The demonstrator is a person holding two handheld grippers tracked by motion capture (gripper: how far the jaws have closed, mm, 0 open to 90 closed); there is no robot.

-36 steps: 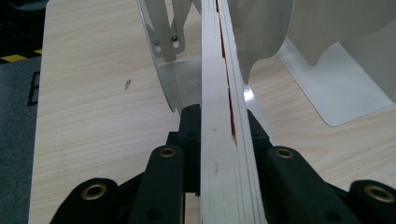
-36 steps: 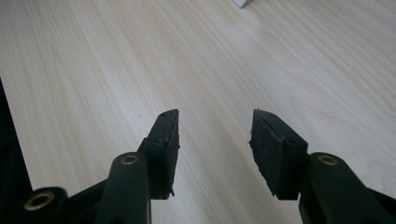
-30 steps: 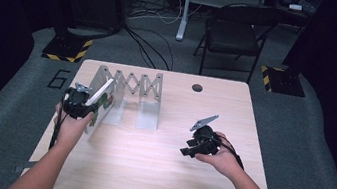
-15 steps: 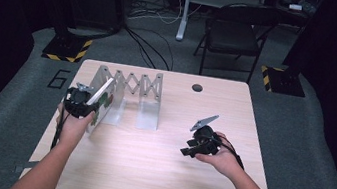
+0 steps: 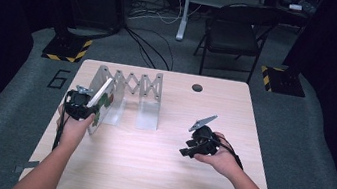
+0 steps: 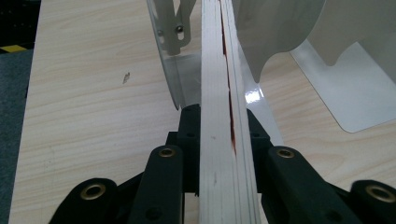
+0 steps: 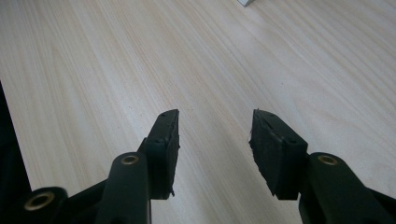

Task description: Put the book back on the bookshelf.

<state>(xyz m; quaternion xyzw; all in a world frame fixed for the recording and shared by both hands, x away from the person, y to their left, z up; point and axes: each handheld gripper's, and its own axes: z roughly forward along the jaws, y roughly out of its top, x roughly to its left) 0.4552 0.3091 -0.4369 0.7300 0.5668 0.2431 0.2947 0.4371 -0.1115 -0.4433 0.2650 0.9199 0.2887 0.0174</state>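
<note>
A thin white book (image 5: 102, 96) with red and green marks on its cover stands on edge, leaning at the left end of a white accordion rack (image 5: 133, 85). My left gripper (image 5: 89, 111) is shut on the book's near edge. In the left gripper view the book's (image 6: 218, 84) pages run straight up between the black jaws of the left gripper (image 6: 219, 122), with the rack's dividers (image 6: 280, 32) just to its right. My right gripper (image 5: 186, 152) hovers low over the bare table (image 7: 93, 56) at the right. The right gripper (image 7: 215, 128) is open with nothing between its jaws.
A small black round spot (image 5: 197, 87) sits near the table's far edge. The rack's base plate (image 6: 359, 93) lies flat on the wood. A folding chair (image 5: 234, 31) and cables stand on the floor beyond the table.
</note>
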